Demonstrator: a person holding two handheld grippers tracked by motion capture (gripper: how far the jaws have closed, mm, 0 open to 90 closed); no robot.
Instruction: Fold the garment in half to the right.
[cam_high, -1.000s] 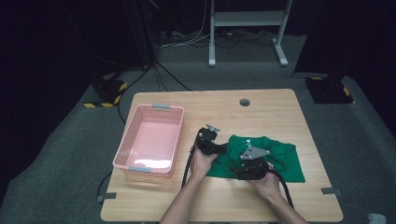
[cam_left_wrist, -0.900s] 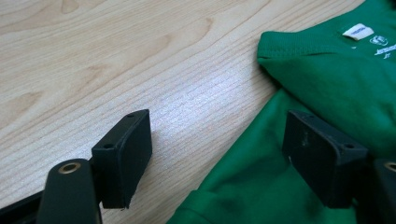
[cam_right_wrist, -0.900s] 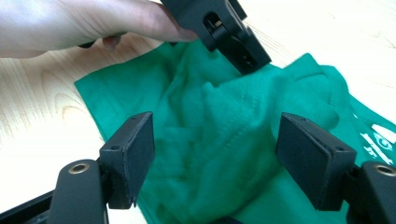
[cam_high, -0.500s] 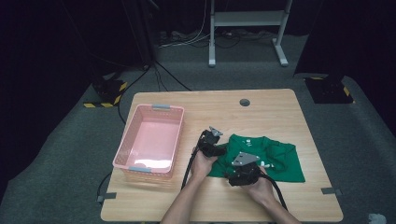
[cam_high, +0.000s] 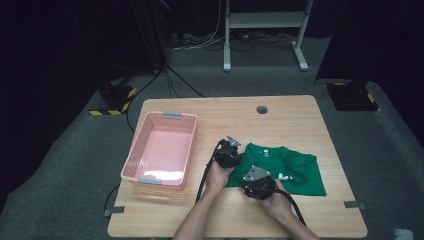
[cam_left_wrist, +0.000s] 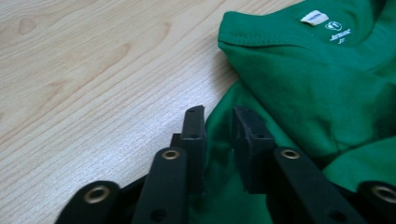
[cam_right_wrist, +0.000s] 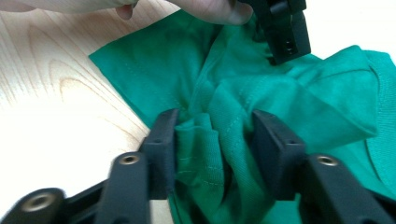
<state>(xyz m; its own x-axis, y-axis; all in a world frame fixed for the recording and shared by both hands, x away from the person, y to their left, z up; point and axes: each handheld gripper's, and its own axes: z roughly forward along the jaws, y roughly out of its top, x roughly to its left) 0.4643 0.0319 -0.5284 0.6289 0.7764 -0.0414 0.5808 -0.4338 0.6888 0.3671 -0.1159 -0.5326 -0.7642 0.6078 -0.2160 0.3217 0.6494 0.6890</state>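
Green shirt (cam_high: 280, 167) spread flat on the table (cam_high: 300, 117), on the right half, near the front edge, collar toward the far side. Pink basket (cam_high: 160, 150) standing left of it, apart from the cloth.

Left gripper (cam_high: 231, 152) placed at the left edge of the shirt, held by the left hand (cam_high: 217, 175). Seen in the left gripper view with jaws over the shirt (cam_left_wrist: 308, 88) edge, a narrow gap between the pads, a thin fold of green cloth between them. Jaws just been closing; pads close to the cloth but not clearly pressing, so grip cannot be told for sure. White label (cam_left_wrist: 314, 17) visible inside the collar, farther ahead. Bare wood of the table (cam_left_wrist: 84, 70) to the left of the jaws.

Right gripper (cam_high: 256, 181) set at the front left part of the shirt, held by the right hand (cam_high: 277, 202), near the left gripper. In the right gripper view, jaws half spread, with a bunched ridge of the shirt (cam_right_wrist: 219, 135) gathered between the pads. Left pad touching the cloth, right pad also against the fold. Jaws just been closing on this bunch. Other gripper (cam_right_wrist: 282, 28) seen at the top of the same view, resting on the cloth, with fingers (cam_right_wrist: 210, 9) just beside.
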